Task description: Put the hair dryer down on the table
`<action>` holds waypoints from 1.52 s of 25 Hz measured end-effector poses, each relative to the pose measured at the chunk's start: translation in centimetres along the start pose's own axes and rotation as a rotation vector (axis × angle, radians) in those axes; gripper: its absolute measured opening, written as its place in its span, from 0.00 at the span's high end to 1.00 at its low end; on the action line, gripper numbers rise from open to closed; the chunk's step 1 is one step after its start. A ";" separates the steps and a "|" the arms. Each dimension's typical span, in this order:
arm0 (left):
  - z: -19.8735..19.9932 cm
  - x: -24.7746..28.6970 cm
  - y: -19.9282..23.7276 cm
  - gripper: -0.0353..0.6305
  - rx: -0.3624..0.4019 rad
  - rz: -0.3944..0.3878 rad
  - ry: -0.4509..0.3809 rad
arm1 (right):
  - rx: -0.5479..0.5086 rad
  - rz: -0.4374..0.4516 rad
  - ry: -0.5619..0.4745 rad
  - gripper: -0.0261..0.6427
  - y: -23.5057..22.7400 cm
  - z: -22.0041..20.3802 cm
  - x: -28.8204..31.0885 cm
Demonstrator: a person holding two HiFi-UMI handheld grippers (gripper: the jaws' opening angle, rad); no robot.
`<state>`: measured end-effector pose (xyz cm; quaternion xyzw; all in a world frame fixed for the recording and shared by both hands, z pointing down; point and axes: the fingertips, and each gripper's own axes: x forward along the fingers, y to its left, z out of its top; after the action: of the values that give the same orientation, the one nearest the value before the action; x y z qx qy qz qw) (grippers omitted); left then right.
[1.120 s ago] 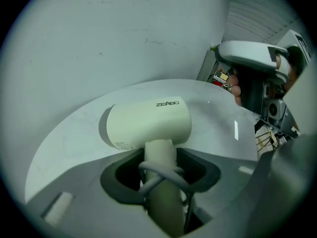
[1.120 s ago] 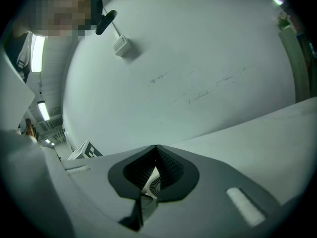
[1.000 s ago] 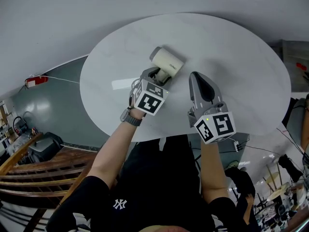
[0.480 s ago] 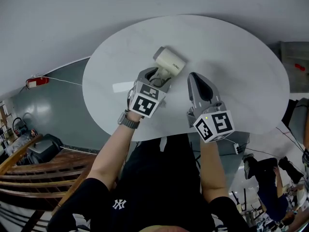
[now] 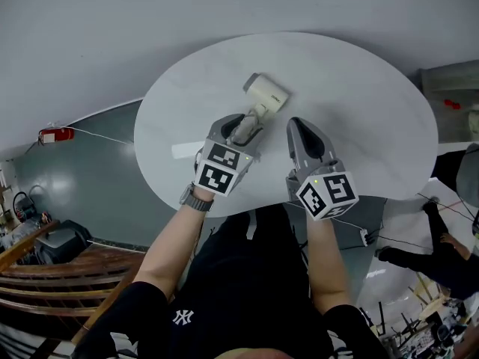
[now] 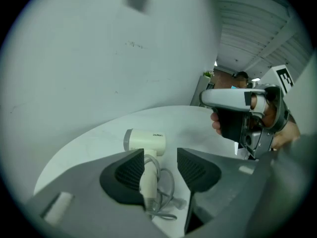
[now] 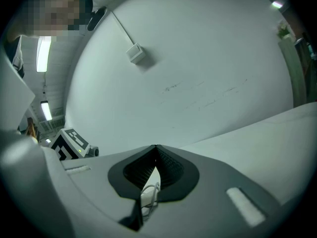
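A cream hair dryer (image 5: 264,94) lies on the round white table (image 5: 359,103), its handle pointing back toward me. In the left gripper view the dryer (image 6: 146,140) rests flat with its grey cord (image 6: 167,195) looped beside the handle. My left gripper (image 5: 242,126) is open, and its jaws stand on either side of the handle with a gap to the right pad (image 6: 195,168). To the right of the dryer, my right gripper (image 5: 301,128) hovers over the table, shut with nothing in it; its pads (image 7: 168,165) meet at the tips.
The table's near edge lies just under both hands. A red object (image 5: 56,134) sits by the wall at the left, wooden railings (image 5: 45,298) at the lower left. A person (image 5: 441,253) is at the right, past the table. A white box (image 7: 135,53) hangs on the wall.
The left gripper, shut on the dryer's handle before, has opened and drawn back a little toward me. The dryer now lies on the table. The right gripper has barely moved.
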<state>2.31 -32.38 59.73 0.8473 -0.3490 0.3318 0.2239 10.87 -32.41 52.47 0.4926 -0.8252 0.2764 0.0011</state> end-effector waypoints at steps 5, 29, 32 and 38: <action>0.7 -3.8 -1.0 0.68 -0.016 -0.007 -0.083 | -0.035 0.004 -0.013 0.93 3.1 0.4 -1.6; 3.6 -21.4 -5.4 0.95 -0.127 -0.033 -0.431 | -0.192 0.042 -0.094 0.93 17.1 2.6 -8.5; 3.9 -23.3 -5.8 0.95 -0.122 -0.039 -0.470 | -0.214 0.041 -0.111 0.93 18.7 3.2 -9.2; 5.2 -27.0 -6.9 0.95 -0.097 -0.064 -0.553 | -0.240 0.033 -0.139 0.93 20.9 4.4 -10.5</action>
<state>-4.94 -19.04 35.82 0.9045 -0.3855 0.0638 0.1709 0.41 -18.35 36.31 0.4932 -0.8584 0.1410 -0.0019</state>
